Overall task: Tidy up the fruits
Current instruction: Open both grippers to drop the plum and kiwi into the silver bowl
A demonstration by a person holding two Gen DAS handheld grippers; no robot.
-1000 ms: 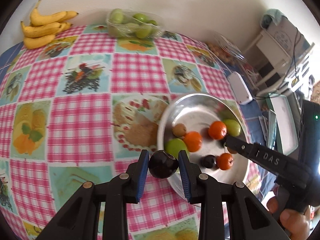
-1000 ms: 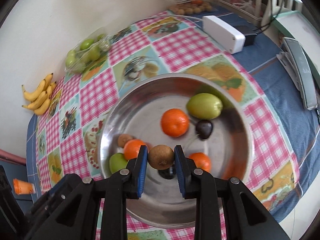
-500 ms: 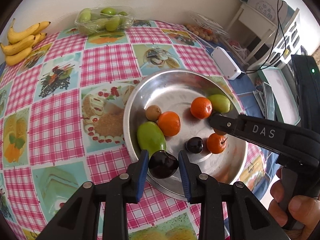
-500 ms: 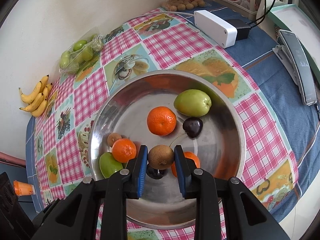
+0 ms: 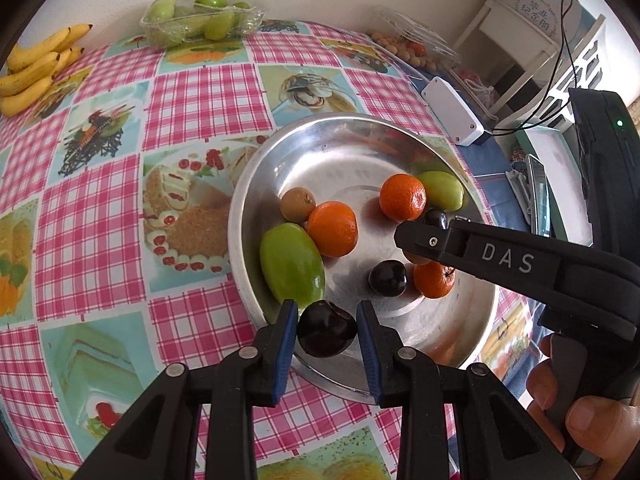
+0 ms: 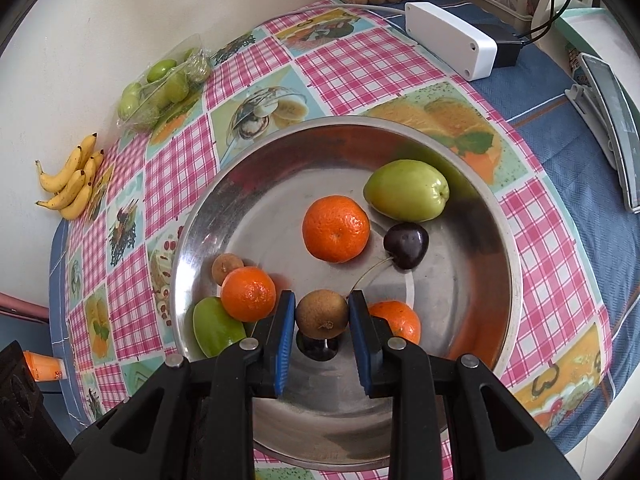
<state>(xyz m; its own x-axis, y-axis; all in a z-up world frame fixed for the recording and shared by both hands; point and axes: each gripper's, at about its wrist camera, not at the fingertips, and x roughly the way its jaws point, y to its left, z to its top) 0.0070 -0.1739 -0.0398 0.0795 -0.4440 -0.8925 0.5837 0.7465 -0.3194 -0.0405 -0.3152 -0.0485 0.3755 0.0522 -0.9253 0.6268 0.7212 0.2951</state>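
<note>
Two grippers angle steeply down over a metal bowl [image 6: 514,264] on the checked tablecloth [image 5: 208,92]. Left gripper [image 5: 327,330] clamps a dark cherry [image 5: 326,334] above the near rim; right gripper [image 6: 322,318] pinches a brown longan [image 6: 322,314] over the bowl's fruit. Both have sunk lower than a second ago, the left also swinging closer over the bowl.

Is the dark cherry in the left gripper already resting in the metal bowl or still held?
Held. The left gripper is shut on the dark cherry, above the metal bowl near its rim.
</note>
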